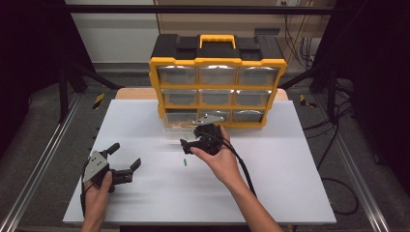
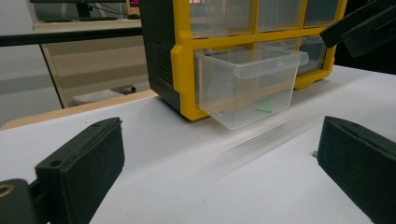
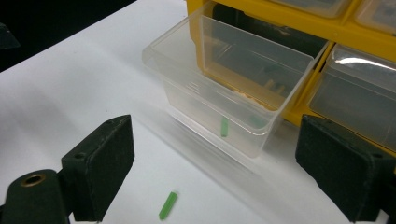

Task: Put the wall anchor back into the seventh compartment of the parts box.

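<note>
A yellow and black drawer cabinet [image 1: 217,63] stands at the back of the white table [image 1: 290,183]. Its bottom-left clear drawer [image 1: 176,128] [image 2: 247,84] [image 3: 224,93] is pulled out. A small green piece [image 3: 224,126] [image 2: 263,109] lies inside it near the front wall. A second green piece [image 1: 184,162] [image 3: 167,205] [image 2: 315,153] lies on the table just in front of the drawer. My right gripper [image 1: 193,142] [image 3: 215,172] hovers open before the drawer, nothing between its jaws. My left gripper [image 1: 125,155] [image 2: 219,172] rests open at the table's left, empty.
The cabinet's other clear drawers [image 1: 217,96] are shut. A black cable [image 1: 244,169] trails from the right gripper along the forearm. Metal rails [image 1: 38,164] run along both sides of the table. In the left gripper view the right gripper [image 2: 359,28] shows at top right.
</note>
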Demonstrator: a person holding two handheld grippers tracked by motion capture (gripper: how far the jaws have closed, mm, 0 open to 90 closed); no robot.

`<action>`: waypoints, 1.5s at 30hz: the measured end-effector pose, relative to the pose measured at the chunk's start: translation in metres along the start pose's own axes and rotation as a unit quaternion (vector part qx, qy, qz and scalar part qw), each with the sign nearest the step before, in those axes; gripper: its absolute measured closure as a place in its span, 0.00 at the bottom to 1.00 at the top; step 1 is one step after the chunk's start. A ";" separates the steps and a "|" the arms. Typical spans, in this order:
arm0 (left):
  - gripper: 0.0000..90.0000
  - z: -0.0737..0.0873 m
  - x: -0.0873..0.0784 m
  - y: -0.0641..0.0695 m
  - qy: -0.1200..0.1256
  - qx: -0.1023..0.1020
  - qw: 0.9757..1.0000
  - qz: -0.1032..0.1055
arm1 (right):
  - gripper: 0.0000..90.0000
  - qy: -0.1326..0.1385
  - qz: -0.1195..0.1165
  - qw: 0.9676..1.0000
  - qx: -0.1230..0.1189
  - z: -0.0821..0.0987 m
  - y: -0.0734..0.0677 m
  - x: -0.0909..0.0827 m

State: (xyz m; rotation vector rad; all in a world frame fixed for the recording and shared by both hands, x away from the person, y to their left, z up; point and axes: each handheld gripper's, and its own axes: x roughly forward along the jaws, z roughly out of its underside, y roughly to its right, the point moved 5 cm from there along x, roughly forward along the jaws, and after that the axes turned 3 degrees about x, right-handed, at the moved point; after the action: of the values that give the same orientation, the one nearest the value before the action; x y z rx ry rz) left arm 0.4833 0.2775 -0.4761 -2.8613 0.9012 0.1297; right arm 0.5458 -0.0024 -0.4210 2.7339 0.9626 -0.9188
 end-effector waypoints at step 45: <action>0.01 0.001 0.001 0.001 -0.003 0.005 1.000 0.002 | 0.16 -0.058 -0.013 0.998 -0.007 0.059 -0.008 0.015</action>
State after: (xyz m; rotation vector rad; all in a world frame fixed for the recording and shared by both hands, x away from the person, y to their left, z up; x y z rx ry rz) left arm 0.4832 0.2763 -0.4770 -2.8490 0.9037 0.1336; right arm 0.5201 -0.0048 -0.4767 2.6295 0.9831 -1.0571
